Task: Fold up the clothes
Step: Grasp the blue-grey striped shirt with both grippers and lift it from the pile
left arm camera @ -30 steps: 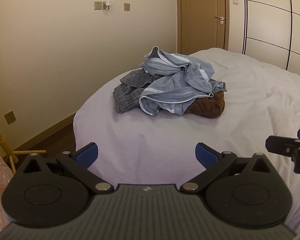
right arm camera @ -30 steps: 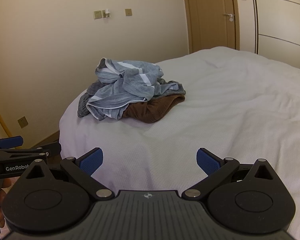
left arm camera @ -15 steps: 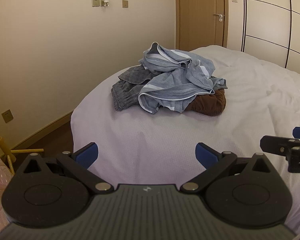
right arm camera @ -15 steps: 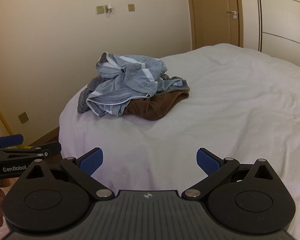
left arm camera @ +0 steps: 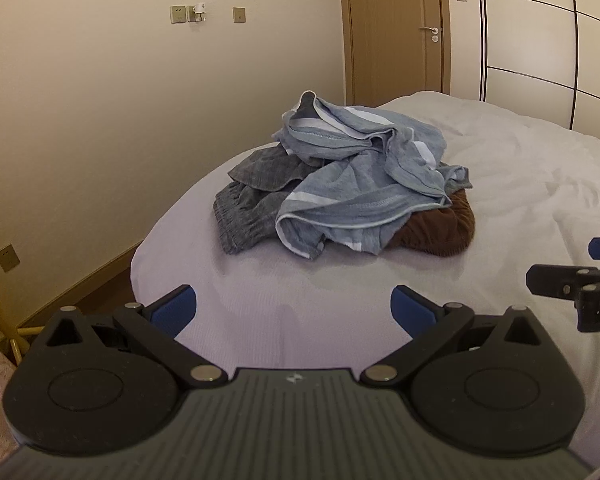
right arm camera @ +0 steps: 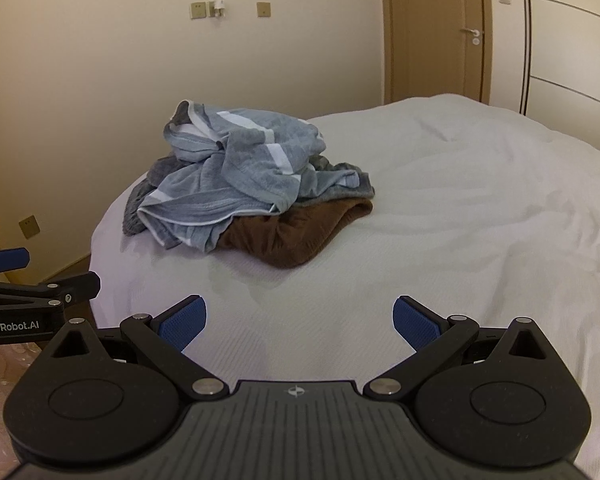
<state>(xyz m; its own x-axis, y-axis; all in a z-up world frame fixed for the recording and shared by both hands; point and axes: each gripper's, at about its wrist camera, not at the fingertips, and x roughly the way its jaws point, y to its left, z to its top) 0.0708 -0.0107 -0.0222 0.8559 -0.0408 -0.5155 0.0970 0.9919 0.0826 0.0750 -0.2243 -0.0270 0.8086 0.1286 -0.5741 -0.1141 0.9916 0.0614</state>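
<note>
Clothes (left arm camera: pixel 352 184) are heaped in a loose pile near the corner of a white bed (left arm camera: pixel 520 184), and the heap is seen in the middle of the left wrist frame and left of centre in the right wrist frame. A light blue garment with white stripes (right arm camera: pixel 236 176) is draped over the top of the heap; a dark grey garment (left arm camera: pixel 256 200) is partly covered on its left side, and a brown garment (right arm camera: pixel 288 236) is tucked under its right and near edge. The left gripper (left arm camera: pixel 294 308) is shown at the bottom of its own frame with its blue-padded jaws spread wide and nothing between them, held over the bedsheet well short of the pile. The right gripper (right arm camera: pixel 300 320) is likewise held wide apart and empty, low in its own frame, over bare sheet. Each gripper is also caught at the edge of the other's view. A wooden door (left arm camera: pixel 396 32) is seen in the upper right, behind the bed, and wall switches (right arm camera: pixel 224 10) are mounted in the upper part of the frame.
</note>
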